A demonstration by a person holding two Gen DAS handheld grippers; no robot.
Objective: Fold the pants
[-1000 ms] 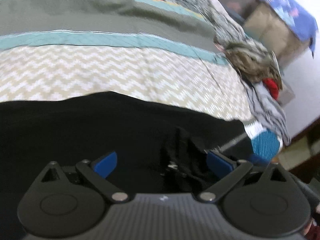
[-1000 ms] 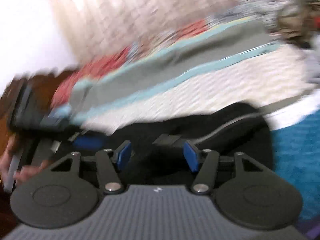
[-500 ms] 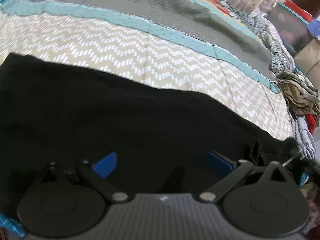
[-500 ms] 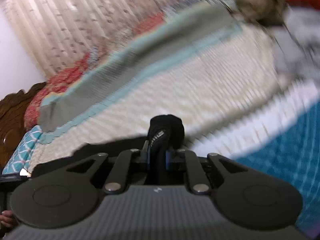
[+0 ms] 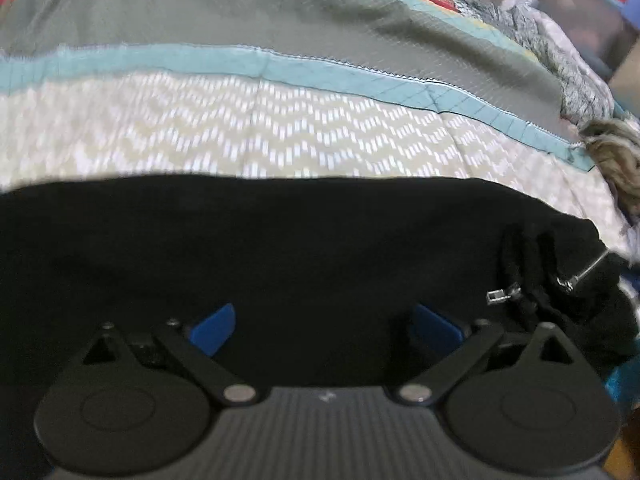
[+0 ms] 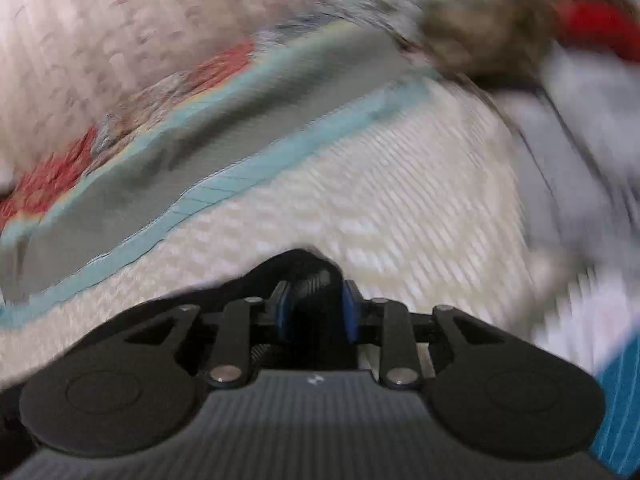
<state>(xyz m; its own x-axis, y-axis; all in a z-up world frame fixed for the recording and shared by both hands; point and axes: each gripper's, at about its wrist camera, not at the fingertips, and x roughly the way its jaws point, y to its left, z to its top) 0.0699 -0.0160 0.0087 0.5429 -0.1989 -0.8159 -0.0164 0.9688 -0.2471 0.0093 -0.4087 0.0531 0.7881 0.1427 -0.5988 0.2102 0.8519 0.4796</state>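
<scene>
Black pants (image 5: 280, 248) lie spread across the near part of the bed, and the zipper pull (image 5: 502, 295) shows at their bunched right end. My left gripper (image 5: 324, 312) hovers just above the flat black cloth, open, with nothing pinched between its blue pads. In the blurred right wrist view, my right gripper (image 6: 314, 304) has a bunched fold of the black pants (image 6: 304, 268) filling the gap between its blue pads. Its jaws are opening slightly, with the cloth still between them.
The bedspread has a cream chevron field (image 5: 280, 136), a teal band (image 5: 240, 64) and a grey band (image 5: 280, 12). A pile of loose clothes (image 5: 616, 160) sits at the bed's right edge, also seen as an olive heap (image 6: 472, 36) beside a red garment (image 6: 596, 24). A curtain (image 6: 120, 20) hangs behind the bed.
My right gripper went from open to closed on a bunch of black cloth, then widened a little while swinging across the bed. My left gripper sank closer to the pants, staying open.
</scene>
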